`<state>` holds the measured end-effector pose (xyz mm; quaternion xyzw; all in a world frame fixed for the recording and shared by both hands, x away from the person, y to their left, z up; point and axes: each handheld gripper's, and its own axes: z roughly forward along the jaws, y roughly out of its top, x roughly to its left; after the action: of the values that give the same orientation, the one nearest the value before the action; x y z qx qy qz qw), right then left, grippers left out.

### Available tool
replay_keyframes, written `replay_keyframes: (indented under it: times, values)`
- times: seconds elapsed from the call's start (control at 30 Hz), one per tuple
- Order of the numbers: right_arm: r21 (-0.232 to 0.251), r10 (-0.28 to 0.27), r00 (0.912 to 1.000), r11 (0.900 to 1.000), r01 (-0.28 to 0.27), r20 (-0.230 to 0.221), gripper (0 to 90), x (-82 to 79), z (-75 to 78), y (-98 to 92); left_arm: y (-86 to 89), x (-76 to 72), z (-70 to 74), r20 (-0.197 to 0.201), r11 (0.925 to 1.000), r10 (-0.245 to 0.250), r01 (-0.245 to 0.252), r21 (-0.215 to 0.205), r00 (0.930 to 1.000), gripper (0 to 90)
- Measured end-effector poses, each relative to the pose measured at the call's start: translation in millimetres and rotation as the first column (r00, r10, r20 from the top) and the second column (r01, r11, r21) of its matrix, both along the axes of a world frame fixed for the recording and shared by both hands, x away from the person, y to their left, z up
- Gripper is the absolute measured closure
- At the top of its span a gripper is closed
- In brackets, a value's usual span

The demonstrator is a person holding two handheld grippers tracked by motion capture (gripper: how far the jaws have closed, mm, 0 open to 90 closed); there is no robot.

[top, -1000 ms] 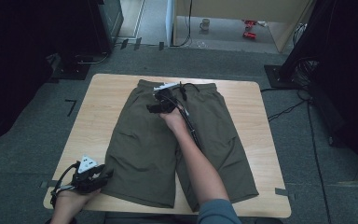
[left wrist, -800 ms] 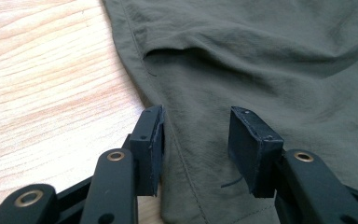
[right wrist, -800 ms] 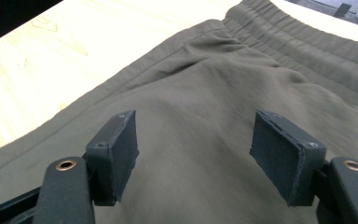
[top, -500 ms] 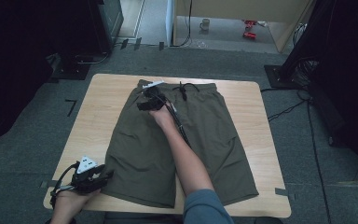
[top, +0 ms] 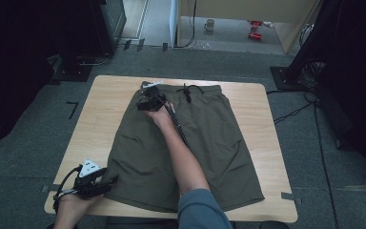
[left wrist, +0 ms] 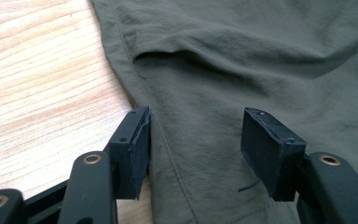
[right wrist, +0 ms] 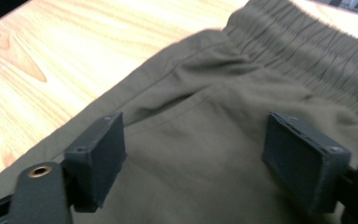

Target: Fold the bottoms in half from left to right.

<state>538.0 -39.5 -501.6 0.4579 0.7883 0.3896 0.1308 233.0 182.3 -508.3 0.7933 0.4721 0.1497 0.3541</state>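
Olive-green shorts (top: 190,148) lie flat on wooden table (top: 109,105), waistband toward far edge, leg hems toward near edge. Left gripper (top: 106,185) at near-left hem, jaws just opening, parted over outer seam, pads off cloth. Right gripper (top: 144,102) over waistband's left end near far edge, jaws just opening, spread wide above fabric, gripping nothing.

free: bare table (top: 102,112) left of the shorts (top: 209,138) | bare strip at the right edge | obstacle: right forearm (top: 183,157) lying diagonally across the shorts
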Motion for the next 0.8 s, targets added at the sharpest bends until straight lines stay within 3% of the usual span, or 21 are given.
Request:
replay_keyframes:
  times: [0.07, 0.3, 0.4, 0.43, 0.47, 0.57, 0.8]
  values:
    - [0.0, 0.003, 0.9997, 1.0, -0.003, 0.024, 19.5, 2.2, 0.5, -2.0, -0.3, 0.6, 0.1, -0.002, 0.9999, 0.009, -0.009, -0.004, 1.0, 42.6]
    - [-0.025, -0.026, 0.9995, 0.999, 0.026, 0.019, 19.6, 12.5, -4.5, 7.5, -1.3, 0.7, 0.1, -0.002, 0.9999, 0.015, -0.015, -0.001, 0.9999, 42.3]
    - [-0.027, -0.057, 0.9982, 0.998, 0.057, -0.015, 19.3, 15.7, -10.3, 17.3, -1.7, 0.4, -0.4, 0.006, 1.0, 0.007, -0.007, 0.007, 1.0, 42.3]
    - [-0.035, -0.063, 0.9979, 0.997, 0.063, -0.01, 17.1, 15.9, -12.4, 21.2, -1.9, 0.2, -0.5, 0.009, 0.9999, 0.003, -0.003, 0.014, 1.0, 42.3]
    - [-0.081, -0.062, 0.9977, 0.995, 0.064, 0.028, 15.9, 13.8, -15.1, 29.7, -2.1, 0.2, -0.5, 0.01, 0.9999, 0.003, -0.003, 0.016, 0.9999, 42.2]
    - [-0.117, -0.061, 0.9965, 0.991, 0.067, 0.058, 14.7, 11.6, -17.5, 35.5, -2.0, 0.8, -0.4, 0.007, 0.9999, 0.008, -0.008, 0.01, 0.9999, 42.4]
    - [-0.101, -0.103, 0.9919, 0.989, 0.11, 0.074, 23.4, 10.4, -18.0, 36.0, -3.0, 0.3, -0.6, 0.02, 0.9998, -0.002, 0.001, 0.019, 0.9998, 52.9]
